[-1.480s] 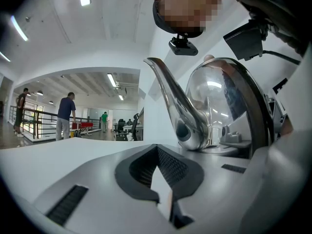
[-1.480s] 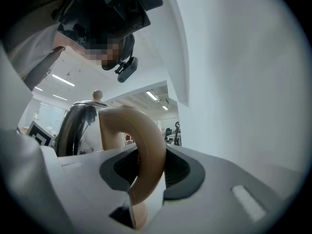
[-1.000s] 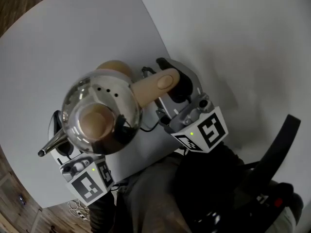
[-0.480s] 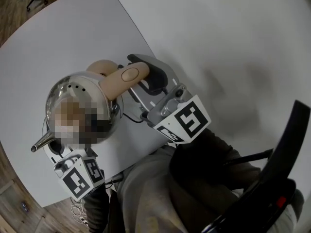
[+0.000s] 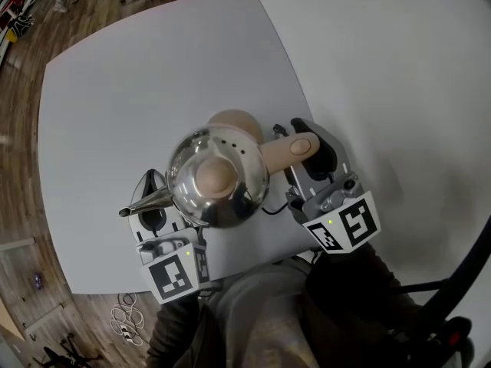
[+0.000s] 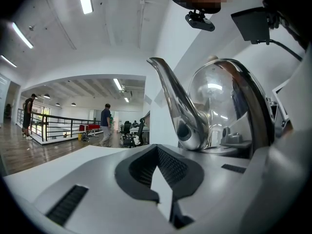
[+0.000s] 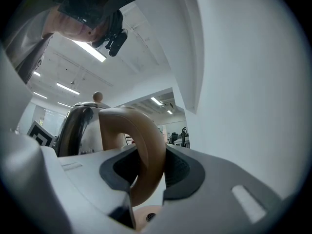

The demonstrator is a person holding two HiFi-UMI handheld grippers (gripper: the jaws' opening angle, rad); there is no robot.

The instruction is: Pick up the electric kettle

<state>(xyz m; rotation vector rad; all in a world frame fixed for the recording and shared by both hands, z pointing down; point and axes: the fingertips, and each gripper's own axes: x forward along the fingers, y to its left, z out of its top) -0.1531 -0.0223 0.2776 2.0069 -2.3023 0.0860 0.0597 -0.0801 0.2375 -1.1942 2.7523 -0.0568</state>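
Head view: polished steel electric kettle (image 5: 219,186) with a round tan lid knob (image 5: 215,175) sits over the near half of the pale grey bench (image 5: 115,90). Its thin steel gooseneck spout (image 5: 144,204) points to 9 o'clock and its curved tan handle (image 5: 285,150) to 3 o'clock. The right claw (image 5: 308,156) lies at 3 o'clock of the kettle, one jaw on either side of the handle. The left claw (image 5: 153,186) lies at 8 o'clock of the kettle, just beneath the spout. Whether the kettle's base rests on the bench cannot be determined. Brown wooden floor (image 5: 15,129) borders the bench at 9 o'clock.

Left gripper view: left claw (image 6: 156,150) is pressed together at the tips, with nothing between the pads. The spout (image 6: 173,101) rises just beyond the tips towards 12 o'clock, and the kettle (image 6: 219,106) fills 2 o'clock. Contact between claw and kettle cannot be determined. A person in a dark top (image 6: 106,123) stands well behind at 9 o'clock, near a black railing (image 6: 58,126).

Right gripper view: right claw (image 7: 148,167) is pinching the handle (image 7: 141,145), with both dark pads bearing on its sides. The kettle (image 7: 80,126) stands at 10 o'clock beyond the handle. A white wall (image 7: 243,106) fills 3 o'clock.
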